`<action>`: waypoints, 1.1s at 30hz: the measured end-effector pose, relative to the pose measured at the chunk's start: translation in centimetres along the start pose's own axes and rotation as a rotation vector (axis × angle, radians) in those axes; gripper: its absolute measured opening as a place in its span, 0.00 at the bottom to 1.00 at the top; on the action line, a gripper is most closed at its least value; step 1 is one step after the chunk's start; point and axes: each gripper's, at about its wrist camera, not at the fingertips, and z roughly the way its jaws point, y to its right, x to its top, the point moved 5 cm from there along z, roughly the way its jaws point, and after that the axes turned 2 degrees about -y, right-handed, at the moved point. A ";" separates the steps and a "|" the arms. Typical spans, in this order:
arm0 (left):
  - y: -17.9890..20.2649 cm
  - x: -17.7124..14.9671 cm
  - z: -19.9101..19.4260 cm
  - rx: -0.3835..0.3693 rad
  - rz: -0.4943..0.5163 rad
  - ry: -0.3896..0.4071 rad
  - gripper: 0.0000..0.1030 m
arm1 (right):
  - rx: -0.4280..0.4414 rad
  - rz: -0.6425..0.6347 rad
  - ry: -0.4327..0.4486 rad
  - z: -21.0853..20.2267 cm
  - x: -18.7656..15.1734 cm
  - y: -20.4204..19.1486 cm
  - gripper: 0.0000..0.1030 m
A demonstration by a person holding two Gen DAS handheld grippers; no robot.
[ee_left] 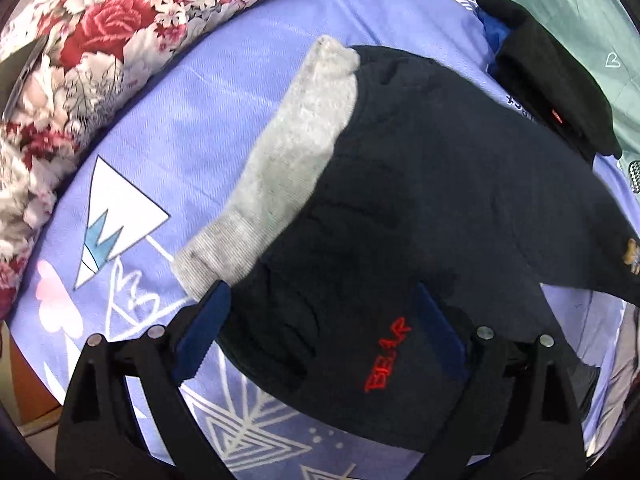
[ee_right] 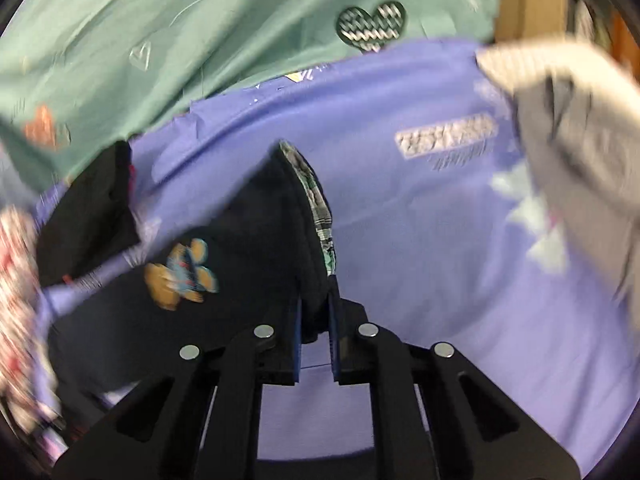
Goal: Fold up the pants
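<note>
- Surface: a bed covered by a violet printed sheet [ee_left: 224, 92]; no container appears in either view.
- Task item: dark navy pants [ee_left: 420, 208] with a red embroidered word lie spread on the sheet in the left wrist view, with a grey ribbed-cuff part [ee_left: 288, 152] emerging at their left edge; whether it belongs to the pants or is a separate garment cannot be told.
- Left gripper [ee_left: 320, 332]: jaws spread wide above the dark fabric; the blue pads stand on either side of a stretch of the cloth without pinching it, so nothing is held.
- Right gripper [ee_right: 314, 320]: jaws drawn nearly together, clamped on an edge of the pants [ee_right: 256, 248], whose fabric rises in a peaked fold ahead of the pads and shows a checked lining along the seam. A yellow and blue embroidered motif [ee_right: 180, 276] sits on the cloth left of the grip.
- Surroundings, left wrist view: a floral quilt [ee_left: 80, 52] borders the sheet at upper left; a second black garment [ee_left: 552, 88] lies just beyond the pants at upper right, partly on a green printed cloth [ee_left: 580, 12].
- Surroundings, right wrist view: the green cloth [ee_right: 160, 40] with heart motifs lies beyond the violet sheet [ee_right: 420, 240]; a blurred pale grey item [ee_right: 580, 140] hangs at the right edge, its nature unclear; the black garment [ee_right: 88, 216] lies at left.
</note>
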 end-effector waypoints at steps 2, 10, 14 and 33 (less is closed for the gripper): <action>0.2 0.5 -0.1 -0.003 -0.004 -0.001 0.90 | -0.046 -0.022 -0.037 1.5 -0.3 1.1 0.10; 1.2 1.8 -1.5 -0.003 0.049 0.029 0.90 | -0.332 0.040 -0.129 6.4 -2.4 4.5 0.45; 0.8 2.7 -2.0 -0.011 0.044 0.048 0.90 | -0.115 0.036 -0.037 5.3 -0.8 0.9 0.45; -1.0 8.3 -1.7 0.045 0.087 0.120 0.90 | 0.180 -0.014 -0.283 7.6 -5.4 -8.5 0.59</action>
